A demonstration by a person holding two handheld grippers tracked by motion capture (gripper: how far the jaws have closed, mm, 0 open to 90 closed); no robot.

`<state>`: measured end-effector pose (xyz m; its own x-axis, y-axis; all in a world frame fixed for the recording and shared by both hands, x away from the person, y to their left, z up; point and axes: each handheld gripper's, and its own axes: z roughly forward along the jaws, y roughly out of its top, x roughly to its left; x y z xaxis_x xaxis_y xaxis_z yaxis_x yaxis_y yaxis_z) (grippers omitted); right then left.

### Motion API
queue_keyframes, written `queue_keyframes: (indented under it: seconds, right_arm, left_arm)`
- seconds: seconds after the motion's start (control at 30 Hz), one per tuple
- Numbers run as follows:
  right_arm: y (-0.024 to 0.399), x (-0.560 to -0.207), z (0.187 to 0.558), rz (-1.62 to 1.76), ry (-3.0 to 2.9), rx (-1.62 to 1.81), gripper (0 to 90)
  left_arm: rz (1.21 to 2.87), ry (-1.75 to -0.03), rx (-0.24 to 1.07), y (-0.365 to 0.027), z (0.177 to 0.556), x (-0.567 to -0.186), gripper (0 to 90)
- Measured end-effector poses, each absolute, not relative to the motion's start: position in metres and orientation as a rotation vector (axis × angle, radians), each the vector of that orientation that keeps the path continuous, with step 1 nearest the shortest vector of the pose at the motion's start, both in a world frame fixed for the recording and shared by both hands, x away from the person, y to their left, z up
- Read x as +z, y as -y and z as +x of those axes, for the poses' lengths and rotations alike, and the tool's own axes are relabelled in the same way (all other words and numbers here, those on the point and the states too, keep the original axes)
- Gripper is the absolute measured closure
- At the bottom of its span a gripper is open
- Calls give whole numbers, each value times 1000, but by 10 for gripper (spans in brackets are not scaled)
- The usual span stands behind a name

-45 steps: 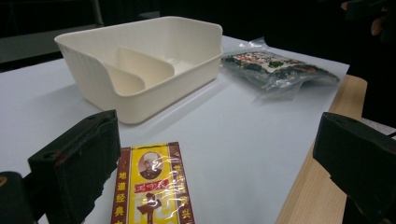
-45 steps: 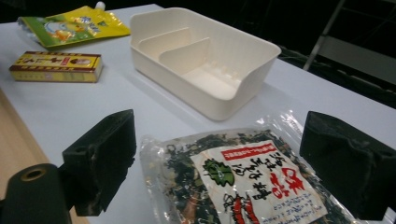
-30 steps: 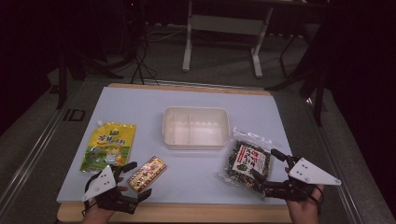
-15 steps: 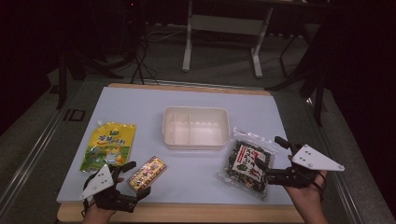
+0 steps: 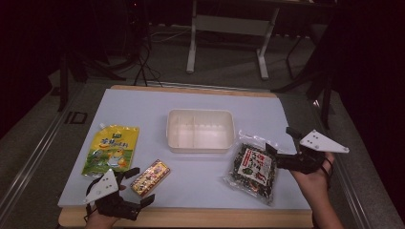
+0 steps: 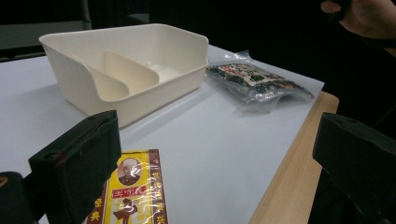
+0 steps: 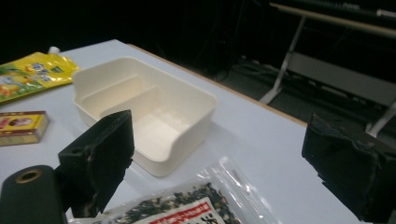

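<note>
Dark floor and metal stand legs lie behind the white worktop (image 5: 143, 109), which is the biggest thing and has a wooden edge.

Near the middle of the worktop sits a cream tray (image 5: 200, 130). It has a wall inside that splits it into two parts, and both parts have nothing in them. Everything else is told from this tray.

To the left of the tray and a bit nearer the person lies a yellow pouch (image 5: 111, 149), flat, with a small cap at its top corner. It is well apart from the tray.

To the right of the tray and nearer the person lies a clear bag of dark seaweed (image 5: 253, 167) with a red and white label. One corner of the bag comes close to the tray.

In front of the tray, toward the left, lies a small yellow and red box (image 5: 150, 177). It is flat and well apart from the tray.

The left tongs (image 5: 138, 187) sit low at the near edge, left of the tray. They are spread wide, one tip on each side of the small box's near end, and they pinch nothing.

The right tongs (image 5: 279, 148) are up off the worktop, right of the tray, at the far right edge of the seaweed bag. They are spread wide too and hold nothing.
</note>
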<state>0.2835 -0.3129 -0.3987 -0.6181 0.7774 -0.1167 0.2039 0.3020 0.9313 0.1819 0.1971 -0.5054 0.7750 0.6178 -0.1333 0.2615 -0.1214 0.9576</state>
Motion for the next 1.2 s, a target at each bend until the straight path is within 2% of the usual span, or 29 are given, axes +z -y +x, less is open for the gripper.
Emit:
queue_keyframes:
  seconds: [0.5, 1.2]
  right_arm:
    - [334, -428, 334, 1040, -2079, 1225, 106]
    - [376, -481, 367, 1228, -2144, 1112, 142]
  left_arm:
    - [1710, -699, 339, -197, 183, -507, 13]
    - [1721, -695, 309, -196, 186, -511, 13]
